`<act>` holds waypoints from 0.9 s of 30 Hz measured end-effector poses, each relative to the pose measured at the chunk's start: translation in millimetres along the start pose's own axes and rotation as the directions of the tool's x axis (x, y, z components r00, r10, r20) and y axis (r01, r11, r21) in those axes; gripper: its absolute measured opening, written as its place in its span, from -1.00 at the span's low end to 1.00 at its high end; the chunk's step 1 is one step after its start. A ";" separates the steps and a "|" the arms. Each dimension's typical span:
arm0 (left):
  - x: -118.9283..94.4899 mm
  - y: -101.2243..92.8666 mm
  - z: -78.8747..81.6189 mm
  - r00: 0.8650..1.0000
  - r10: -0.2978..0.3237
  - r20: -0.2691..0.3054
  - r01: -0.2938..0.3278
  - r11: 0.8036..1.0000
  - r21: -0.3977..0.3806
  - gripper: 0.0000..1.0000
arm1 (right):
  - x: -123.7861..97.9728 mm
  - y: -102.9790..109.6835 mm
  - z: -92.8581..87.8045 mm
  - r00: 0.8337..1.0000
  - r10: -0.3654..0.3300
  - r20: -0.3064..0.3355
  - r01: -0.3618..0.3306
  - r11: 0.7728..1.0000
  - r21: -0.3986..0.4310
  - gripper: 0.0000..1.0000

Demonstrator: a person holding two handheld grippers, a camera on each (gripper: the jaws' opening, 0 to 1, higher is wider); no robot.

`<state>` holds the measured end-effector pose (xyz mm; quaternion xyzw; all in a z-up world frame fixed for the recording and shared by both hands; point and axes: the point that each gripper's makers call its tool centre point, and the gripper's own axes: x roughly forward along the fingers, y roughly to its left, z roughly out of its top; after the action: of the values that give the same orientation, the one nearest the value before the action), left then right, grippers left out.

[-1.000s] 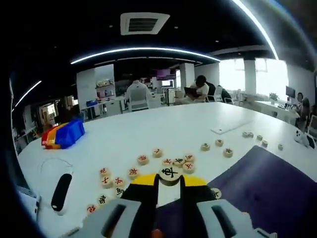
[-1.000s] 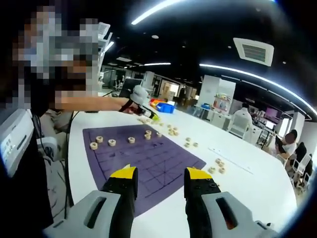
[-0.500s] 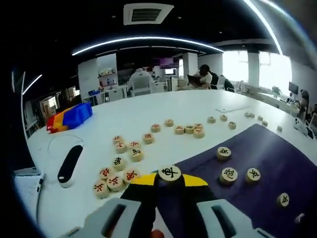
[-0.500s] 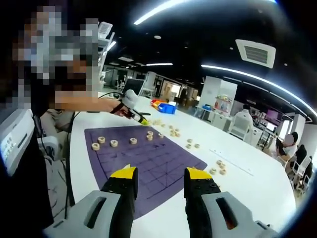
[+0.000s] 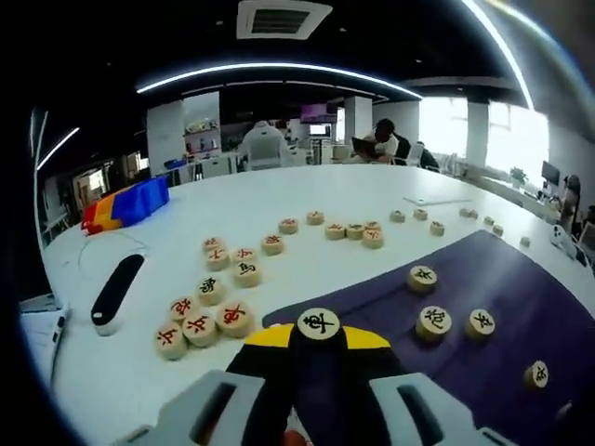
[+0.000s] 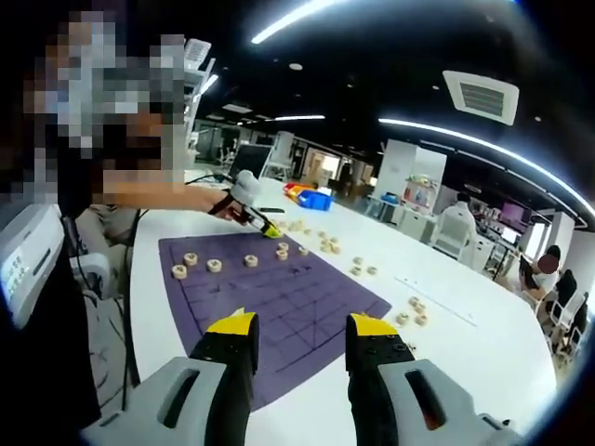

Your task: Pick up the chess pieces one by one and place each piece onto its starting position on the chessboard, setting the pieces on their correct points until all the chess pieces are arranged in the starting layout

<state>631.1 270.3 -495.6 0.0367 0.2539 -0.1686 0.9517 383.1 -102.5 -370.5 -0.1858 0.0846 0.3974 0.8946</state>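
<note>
In the left gripper view my left gripper (image 5: 318,333) is shut on a round wooden chess piece (image 5: 318,323) with a black character, held just above the near corner of the purple chessboard (image 5: 521,307). Three pieces (image 5: 434,321) lie on the board to the right. Loose pieces (image 5: 200,321) cluster on the white table to the left. In the right gripper view my right gripper (image 6: 294,333) stands open above the chessboard (image 6: 279,307), nothing between its jaws. The left gripper (image 6: 249,216) shows at the board's far corner, held by a hand.
A black remote-like object (image 5: 113,293) lies on the white table (image 5: 279,209) at the left, a blue and red bundle (image 5: 125,204) farther back. More pieces (image 6: 409,316) lie off the board. A person sits close at the left edge (image 6: 46,307). Office chairs and seated people are far behind.
The left gripper has carried the piece a little further toward the board's corner; the loose pieces now sit further left in its view. The right gripper has stayed still.
</note>
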 end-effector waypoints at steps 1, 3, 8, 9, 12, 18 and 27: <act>0.0 0.3 -0.3 1.000 0.004 0.004 -0.004 1.000 -0.010 -0.61 | -0.1 0.6 0.2 1.000 0.001 0.001 -0.001 1.000 -0.001 -0.24; -0.6 0.1 -1.4 1.000 0.006 0.008 -0.006 0.999 -0.039 -0.61 | -0.4 0.5 0.3 1.000 0.001 0.001 -0.001 1.000 -0.002 -0.24; -1.4 0.1 -1.9 1.000 0.001 0.021 0.000 0.999 -0.053 -0.59 | -1.4 -0.5 -1.0 1.000 -0.003 -0.002 0.003 1.000 -0.002 -0.24; -2.0 0.3 -1.9 1.000 -0.002 0.020 0.003 0.998 -0.058 -0.51 | -1.4 -0.4 -0.8 1.000 -0.003 -0.001 0.003 1.000 -0.001 -0.24; -5.3 3.0 -0.3 1.000 -0.002 0.024 0.004 0.998 -0.068 -0.35 | -2.1 -0.4 -0.2 1.000 -0.003 -0.002 0.003 1.000 -0.004 -0.24; -37.5 -7.7 29.4 0.994 -0.025 0.109 0.031 0.998 -0.056 -0.40 | -5.0 -1.3 3.4 1.000 -0.008 0.010 0.008 1.000 -0.007 -0.24; -106.9 -62.2 30.1 0.986 -0.148 0.077 0.124 0.957 0.261 -0.29 | -5.3 0.1 5.5 1.000 -0.008 0.016 0.008 1.000 -0.006 -0.24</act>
<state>537.1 239.4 -415.4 0.1333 0.1860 -0.2666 0.9363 379.5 -103.8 -364.0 -0.1855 0.0755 0.3957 0.8963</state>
